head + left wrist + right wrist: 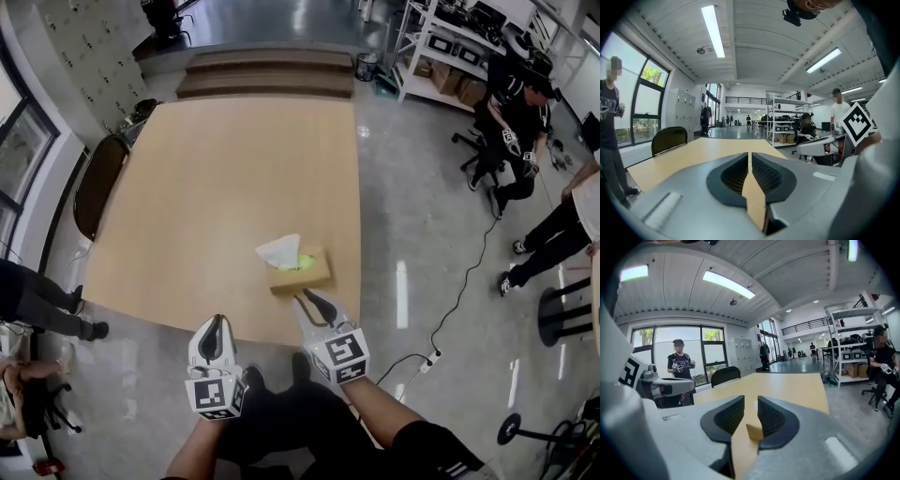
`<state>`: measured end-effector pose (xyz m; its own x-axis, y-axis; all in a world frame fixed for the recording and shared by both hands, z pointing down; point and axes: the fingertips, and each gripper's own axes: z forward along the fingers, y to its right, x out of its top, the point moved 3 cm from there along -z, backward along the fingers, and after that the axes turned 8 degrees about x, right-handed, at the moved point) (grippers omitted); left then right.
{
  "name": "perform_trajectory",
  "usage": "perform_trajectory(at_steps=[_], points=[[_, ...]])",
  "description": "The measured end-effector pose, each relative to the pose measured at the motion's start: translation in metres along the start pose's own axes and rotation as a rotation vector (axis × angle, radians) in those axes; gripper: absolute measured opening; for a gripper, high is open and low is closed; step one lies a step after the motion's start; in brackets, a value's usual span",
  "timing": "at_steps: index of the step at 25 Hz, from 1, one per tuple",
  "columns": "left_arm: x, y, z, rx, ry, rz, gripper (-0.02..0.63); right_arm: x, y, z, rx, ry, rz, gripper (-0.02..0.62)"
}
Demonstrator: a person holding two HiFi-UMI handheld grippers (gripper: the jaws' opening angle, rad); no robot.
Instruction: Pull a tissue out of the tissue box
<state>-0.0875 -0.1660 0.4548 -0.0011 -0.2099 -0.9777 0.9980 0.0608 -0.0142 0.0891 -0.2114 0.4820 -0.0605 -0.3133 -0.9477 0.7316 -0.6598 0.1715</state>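
Observation:
A tan tissue box (302, 272) lies near the front right edge of the wooden table (216, 187), with a white tissue (279, 250) standing out of its top. My right gripper (307, 298) hovers just short of the box at the table's edge, open, with nothing between its fingers. In the right gripper view the box (754, 431) shows through the gap of that gripper (751, 401), a little beyond it. My left gripper (217, 322) hangs off the front edge of the table, left of the box, and is shut and empty (749, 157).
A dark chair (94, 183) stands at the table's left side. People stand or sit at the left (42, 305) and right (511, 122). Shelving (441, 47) is at the back right. A cable with a power strip (427, 361) crosses the floor on the right.

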Motion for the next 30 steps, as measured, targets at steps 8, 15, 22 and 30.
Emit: perform_trajectory(at_steps=[8,15,22,30], points=[[-0.015,-0.007,0.052,-0.064,-0.042,0.009,0.028,-0.008,0.032,0.044,-0.102,-0.117,-0.025,0.110],[-0.029,-0.023,0.107,-0.145,-0.099,0.019,0.018,-0.030,0.056,0.083,-0.182,-0.249,0.002,0.127],[-0.047,-0.020,0.144,-0.207,-0.158,0.040,0.018,-0.053,0.073,0.103,-0.230,-0.375,0.026,0.129],[-0.061,-0.016,0.164,-0.270,-0.196,0.057,0.018,-0.063,0.076,0.113,-0.267,-0.461,0.052,0.123]])
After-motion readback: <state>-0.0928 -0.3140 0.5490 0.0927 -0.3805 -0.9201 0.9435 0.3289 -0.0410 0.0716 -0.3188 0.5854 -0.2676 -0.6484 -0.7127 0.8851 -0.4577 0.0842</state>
